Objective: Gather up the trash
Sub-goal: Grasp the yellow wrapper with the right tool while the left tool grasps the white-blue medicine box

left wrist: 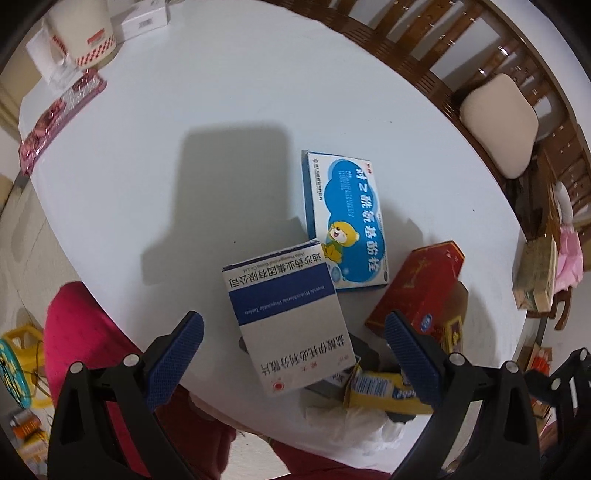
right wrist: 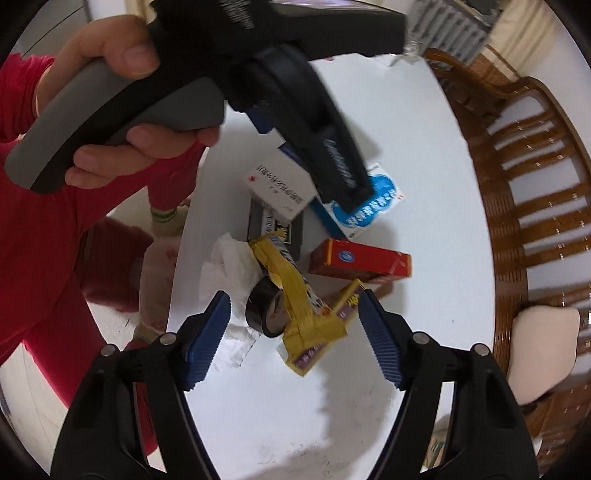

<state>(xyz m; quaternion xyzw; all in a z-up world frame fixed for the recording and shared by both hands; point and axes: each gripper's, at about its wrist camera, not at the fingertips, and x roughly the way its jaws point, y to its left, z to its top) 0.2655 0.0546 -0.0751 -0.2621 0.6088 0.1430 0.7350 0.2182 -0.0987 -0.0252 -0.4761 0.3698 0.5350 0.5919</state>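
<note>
Trash lies in a pile on the white table point(left wrist: 184, 166). A white and blue medicine box point(left wrist: 288, 325) lies between the jaws of my open left gripper point(left wrist: 293, 334), untouched by either pad. A blue bear box point(left wrist: 347, 221), a red box point(left wrist: 421, 288), a yellow wrapper point(left wrist: 384, 391) and a crumpled tissue point(left wrist: 351, 424) lie around it. In the right wrist view my open right gripper point(right wrist: 293, 306) hovers over the yellow wrapper point(right wrist: 303, 314), a black tape roll point(right wrist: 264, 310) and the tissue point(right wrist: 229, 266). The left gripper's body point(right wrist: 295, 110) hangs above the white box point(right wrist: 280, 184).
A white jug point(left wrist: 81, 33), a white carton point(left wrist: 144, 18) and a pink packet point(left wrist: 59, 118) stand at the table's far left. Wooden chairs point(left wrist: 480, 92) with a cream cushion point(left wrist: 498, 122) ring the right side. My red-clad legs point(left wrist: 85, 332) are at the near edge.
</note>
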